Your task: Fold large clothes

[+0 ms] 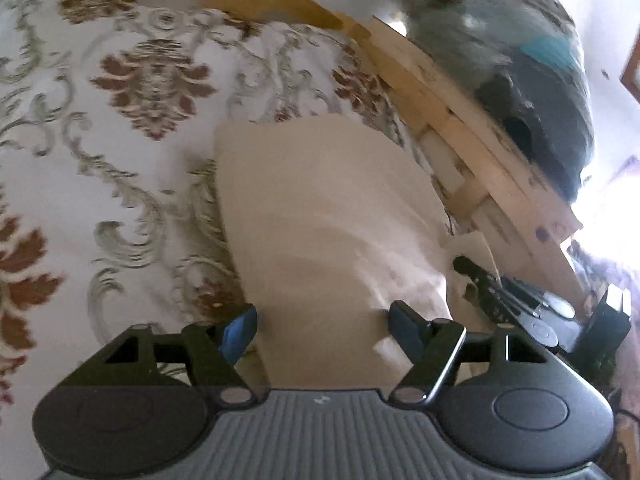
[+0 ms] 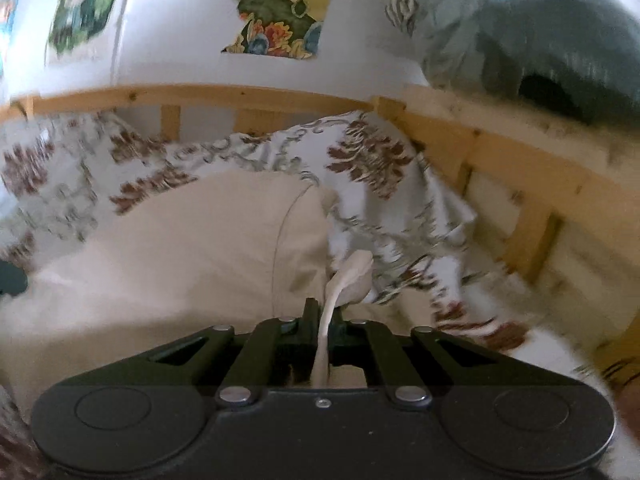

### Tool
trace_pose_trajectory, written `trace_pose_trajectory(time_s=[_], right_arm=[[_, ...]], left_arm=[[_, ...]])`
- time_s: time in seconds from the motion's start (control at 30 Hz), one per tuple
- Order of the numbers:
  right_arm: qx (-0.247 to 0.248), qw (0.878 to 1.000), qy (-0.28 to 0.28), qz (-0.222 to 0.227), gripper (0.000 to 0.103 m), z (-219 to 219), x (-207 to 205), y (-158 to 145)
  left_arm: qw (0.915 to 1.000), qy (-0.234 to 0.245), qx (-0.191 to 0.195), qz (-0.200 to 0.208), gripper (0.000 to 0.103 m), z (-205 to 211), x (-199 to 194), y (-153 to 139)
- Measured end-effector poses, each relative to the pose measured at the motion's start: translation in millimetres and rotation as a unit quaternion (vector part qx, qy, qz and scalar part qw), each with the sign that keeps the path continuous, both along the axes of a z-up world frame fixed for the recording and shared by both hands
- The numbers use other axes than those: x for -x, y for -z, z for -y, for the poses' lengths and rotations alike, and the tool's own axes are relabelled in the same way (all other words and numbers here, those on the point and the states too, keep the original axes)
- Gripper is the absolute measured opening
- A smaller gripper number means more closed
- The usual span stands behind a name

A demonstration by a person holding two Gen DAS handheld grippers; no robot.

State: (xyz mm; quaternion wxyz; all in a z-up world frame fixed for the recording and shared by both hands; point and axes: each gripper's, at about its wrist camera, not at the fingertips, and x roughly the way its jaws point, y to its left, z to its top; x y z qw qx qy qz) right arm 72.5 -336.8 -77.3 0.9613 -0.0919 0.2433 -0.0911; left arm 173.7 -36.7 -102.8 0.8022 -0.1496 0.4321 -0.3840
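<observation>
Cream garment [image 1: 320, 216]: lies on floral bedspread [image 1: 120, 120], beside wood bed rail [image 1: 460, 152].
L wrist view: left gripper [image 1: 322, 330] fingers wide apart, over garment, holding nothing.
R wrist view: right gripper [image 2: 325, 320] fingers narrow, pinching garment's edge fold; rest of cloth [image 2: 180, 240] spread ahead-left.

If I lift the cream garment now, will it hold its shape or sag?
Probably sag: the cream cloth garment bunches into a limp fold where the right gripper pinches it. It looks light, and likely to drag on the patterned bedspread.
</observation>
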Motion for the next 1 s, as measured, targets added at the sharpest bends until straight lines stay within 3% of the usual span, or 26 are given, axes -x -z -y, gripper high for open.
trace_pose_trajectory(time_s=[0.13,0.27,0.33,0.4,0.47,0.5,0.6,0.67,0.8,1.0], right_arm=[[0.022,0.999,0.026,-0.011,0.001,5.9,-1.9,7.4],[0.011,0.999,0.04,-0.029,0.003,18.2,-18.0,25.4],[0.004,0.999,0.045,-0.017,0.007,18.7,-16.6,24.9],[0.013,0.998,0.053,-0.005,0.02,16.6,-11.7,16.7],[0.056,0.996,0.068,0.031,0.06,11.2,0.4,6.6],[0.066,0.994,0.072,0.046,0.065,10.8,5.3,1.5],[0.03,0.993,0.073,0.091,0.065,15.8,2.0,-12.8],[0.003,0.996,0.042,0.083,0.063,15.0,-19.0,-16.8],[0.02,0.998,-0.052,0.04,0.056,6.1,-74.3,-5.6],[0.026,0.996,-0.082,-0.023,0.049,-0.2,-120.1,34.3]], left_arm=[[0.9976,0.02,-0.048,0.046,0.082,29.2,4.7,-3.9],[0.997,0.01,-0.065,0.041,0.085,42.5,8.8,3.7],[0.9969,0.006,-0.068,0.039,0.085,41.9,9.6,3.1],[0.9967,0.008,-0.071,0.039,0.085,40.8,8.9,3.2],[0.9967,0.008,-0.071,0.037,0.085,40.0,8.5,3.6],[0.9967,0.008,-0.071,0.036,0.085,40.0,8.4,3.6],[0.9965,0.008,-0.074,0.038,0.086,41.6,7.7,3.4],[0.9964,0.009,-0.077,0.036,0.086,42.9,6.9,3.7],[0.9964,0.014,-0.077,0.034,0.086,42.1,4.8,4.1],[0.9969,0.016,-0.072,0.028,0.089,42.1,-0.1,11.7]])
